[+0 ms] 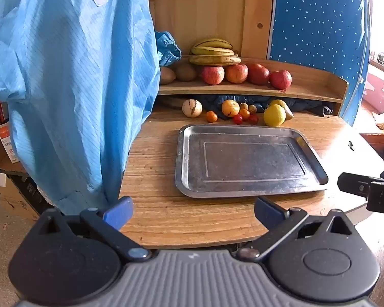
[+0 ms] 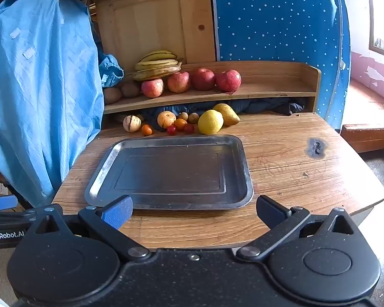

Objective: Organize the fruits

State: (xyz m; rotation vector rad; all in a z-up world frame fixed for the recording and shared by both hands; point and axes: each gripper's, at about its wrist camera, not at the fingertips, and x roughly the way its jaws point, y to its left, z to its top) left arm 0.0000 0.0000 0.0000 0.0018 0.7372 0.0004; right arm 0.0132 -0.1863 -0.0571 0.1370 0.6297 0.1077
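On a wooden counter (image 2: 281, 163), both the left hand-held gripper (image 1: 193, 213) and right hand-held gripper (image 2: 193, 212) spread wide, pinching nothing, just near of a bare metal tray (image 2: 105, 168), with small fruits (image 2: 210, 122) beyond and apples (image 2: 203, 79) and bananas (image 2: 156, 65) on the far shelf (image 2: 276, 76).

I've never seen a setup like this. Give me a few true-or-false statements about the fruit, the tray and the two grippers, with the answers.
1. The metal tray holds no fruit. True.
2. The bananas lie on the table beside the tray. False: they sit on the raised shelf, behind the apples.
3. The left gripper grips a tomato. False: it is open and holds nothing.
4. The right gripper is open. True.
5. The lemon sits on the table behind the tray. True.
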